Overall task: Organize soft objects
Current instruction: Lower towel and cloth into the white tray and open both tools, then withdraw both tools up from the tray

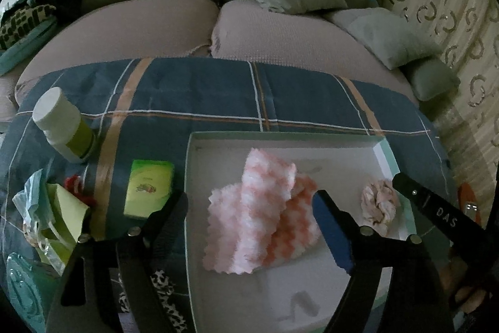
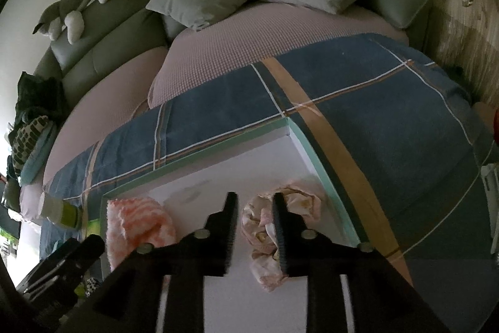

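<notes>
Box: my white tray (image 1: 382, 152) has low walls; its near floor is bare.
Left gripper (image 1: 249, 209): wide open over the fluffy pink cloth (image 1: 262, 220).
Right gripper (image 2: 255, 209): partly open around the crumpled rag (image 2: 265, 227), far right in the tray.

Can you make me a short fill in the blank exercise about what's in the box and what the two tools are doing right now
1. The pink and white fluffy cloth lies inside the white ______.
2. The crumpled floral cloth sits between the fingers of the ______ tool.
3. The left tool hangs over the fluffy cloth with its jaws ______.
4. The green packet lies outside the box, on the ______ plaid blanket.

Missing words: box; right; open; blue
</notes>
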Available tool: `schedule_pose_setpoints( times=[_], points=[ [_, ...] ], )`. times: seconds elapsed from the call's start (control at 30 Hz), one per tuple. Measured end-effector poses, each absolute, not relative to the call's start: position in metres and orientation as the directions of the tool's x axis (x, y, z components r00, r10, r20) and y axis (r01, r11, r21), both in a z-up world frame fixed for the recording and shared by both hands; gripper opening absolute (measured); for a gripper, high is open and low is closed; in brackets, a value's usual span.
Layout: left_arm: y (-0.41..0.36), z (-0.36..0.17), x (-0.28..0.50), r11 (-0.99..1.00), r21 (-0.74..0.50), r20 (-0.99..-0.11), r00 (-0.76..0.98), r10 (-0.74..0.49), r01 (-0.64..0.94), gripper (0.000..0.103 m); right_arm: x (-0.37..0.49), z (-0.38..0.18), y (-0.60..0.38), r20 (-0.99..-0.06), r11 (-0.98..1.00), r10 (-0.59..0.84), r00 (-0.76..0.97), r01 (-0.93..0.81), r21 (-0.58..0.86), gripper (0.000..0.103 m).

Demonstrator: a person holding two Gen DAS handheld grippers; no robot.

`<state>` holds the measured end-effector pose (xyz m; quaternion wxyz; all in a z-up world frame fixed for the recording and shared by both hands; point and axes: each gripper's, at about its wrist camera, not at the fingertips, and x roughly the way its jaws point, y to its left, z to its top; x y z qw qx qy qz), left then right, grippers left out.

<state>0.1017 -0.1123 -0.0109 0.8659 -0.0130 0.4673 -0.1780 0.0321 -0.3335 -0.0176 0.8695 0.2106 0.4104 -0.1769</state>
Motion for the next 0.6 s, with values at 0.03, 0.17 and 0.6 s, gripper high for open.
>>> schedule_pose_setpoints(
  times=[0.03, 0.17, 0.6],
  points=[
    [-0.112, -0.011, 0.101, 0.937, -0.188, -0.803, 0.504, -0.319, 0.293, 0.091, 0.033, -0.017, -0.332, -0.787, 0.851, -0.137, 0.602, 0.478, 0.218, 0.052],
    [-0.107, -0.009, 0.102, 0.943, -0.195, -0.795, 0.519, -0.313, 0.27, 0.097, 0.035, -0.014, -0.327, -0.782, 0.862, -0.149, 0.605, 0.467, 0.197, 0.057],
    [-0.093, -0.005, 0.104, 0.947, -0.223, -0.766, 0.559, -0.318, 0.233, 0.103, 0.034, -0.007, -0.315, -0.762, 0.88, -0.203, 0.614, 0.456, 0.133, 0.103]
  ],
)
